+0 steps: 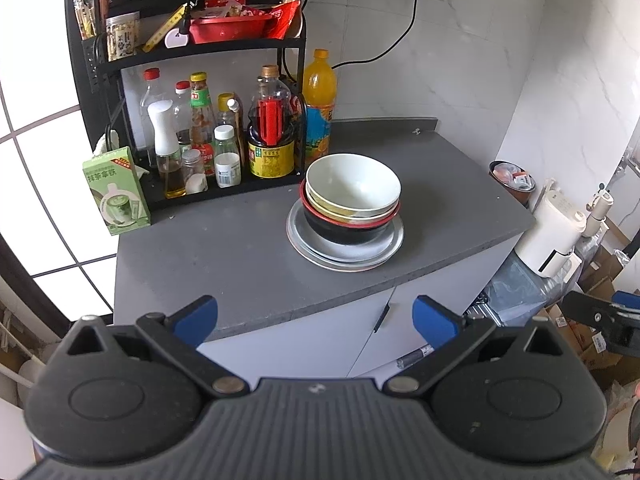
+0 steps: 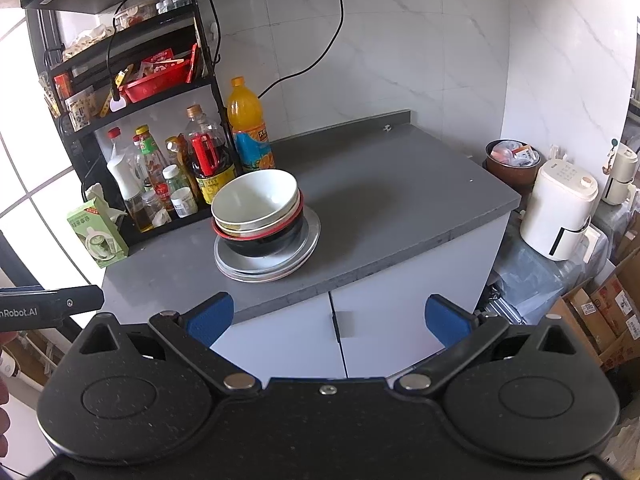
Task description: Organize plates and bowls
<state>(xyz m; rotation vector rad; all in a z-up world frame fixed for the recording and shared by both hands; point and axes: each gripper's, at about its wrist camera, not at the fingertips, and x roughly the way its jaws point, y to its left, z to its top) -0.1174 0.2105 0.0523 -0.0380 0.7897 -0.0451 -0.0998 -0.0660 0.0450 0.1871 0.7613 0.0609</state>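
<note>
A stack of dishes stands on the grey counter [image 1: 224, 264]. A white bowl [image 1: 354, 182] sits on top, nested in a yellow-rimmed bowl, then a black bowl with a red rim [image 1: 344, 232], all on stacked grey plates [image 1: 344, 254]. The same stack shows in the right wrist view, white bowl [image 2: 256, 198] over plates [image 2: 272, 264]. My left gripper [image 1: 316, 320] is open and empty, held off the counter's front edge. My right gripper [image 2: 326, 318] is open and empty, also in front of the counter.
A black rack [image 1: 192, 52] with sauce bottles [image 1: 268, 136] and an orange drink bottle [image 1: 319, 100] stands at the back left. A green carton [image 1: 118, 196] sits by it. A white appliance [image 2: 560, 216] and boxes [image 2: 600, 312] are right of the cabinet [image 2: 360, 340].
</note>
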